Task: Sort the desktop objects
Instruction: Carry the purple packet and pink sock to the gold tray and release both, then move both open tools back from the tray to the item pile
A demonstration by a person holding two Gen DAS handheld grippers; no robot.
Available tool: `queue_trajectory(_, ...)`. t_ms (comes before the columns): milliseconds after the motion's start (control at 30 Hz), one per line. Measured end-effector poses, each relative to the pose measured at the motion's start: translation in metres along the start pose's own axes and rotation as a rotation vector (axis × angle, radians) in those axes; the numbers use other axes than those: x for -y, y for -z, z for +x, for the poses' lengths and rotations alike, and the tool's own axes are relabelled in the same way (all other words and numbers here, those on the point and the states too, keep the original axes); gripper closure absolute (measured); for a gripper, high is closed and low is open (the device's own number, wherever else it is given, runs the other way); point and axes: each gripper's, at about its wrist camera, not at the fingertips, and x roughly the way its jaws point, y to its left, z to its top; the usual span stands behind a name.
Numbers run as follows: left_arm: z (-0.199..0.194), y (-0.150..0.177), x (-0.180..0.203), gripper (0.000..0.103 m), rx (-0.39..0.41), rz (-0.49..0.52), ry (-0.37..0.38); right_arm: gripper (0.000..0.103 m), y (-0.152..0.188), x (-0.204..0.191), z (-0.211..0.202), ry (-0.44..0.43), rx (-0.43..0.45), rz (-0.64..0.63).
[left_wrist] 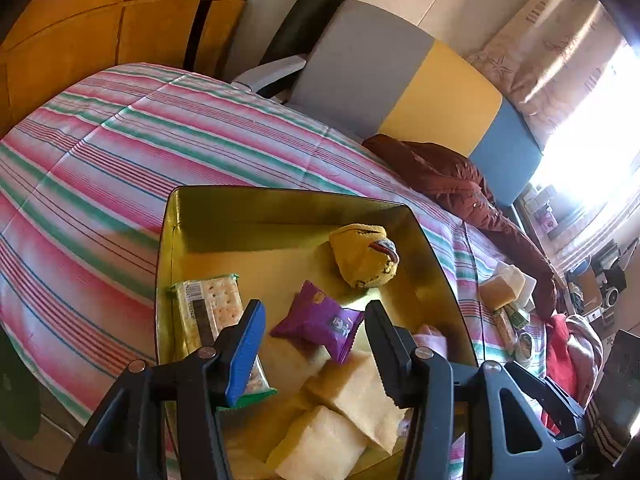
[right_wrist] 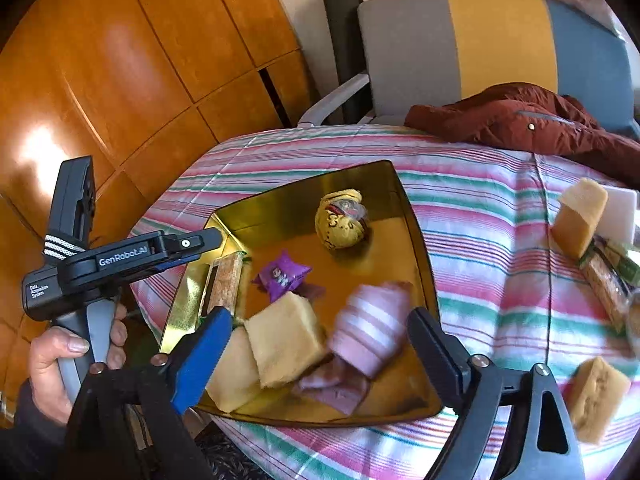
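Both grippers hang open-jawed over the gold tray (right_wrist: 416, 240): left gripper (left_wrist: 316, 344) above a purple packet (left_wrist: 320, 326), right gripper (right_wrist: 320, 344) above a blurred pink striped sock (right_wrist: 372, 330), neither gripped.

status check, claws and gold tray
Both claws, left and right, open, empty. Pink striped roll blurred over gold tray. Sponges outside. Nothing blocking.
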Motion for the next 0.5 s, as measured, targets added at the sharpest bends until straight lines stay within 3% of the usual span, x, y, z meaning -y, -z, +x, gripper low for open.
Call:
queue_trajectory(267,-0.007,0.014,0.021,0.052,0.026,0.090,0.004,0.008,0.015,0.015,-0.016,0.075,0.032,0.020)
queue_trajectory(500,-0.006,0.022,0.052,0.053,0.012,0.166,0.070,0.006,0.034,0.051,-0.044,0.169,0.069,0.100)
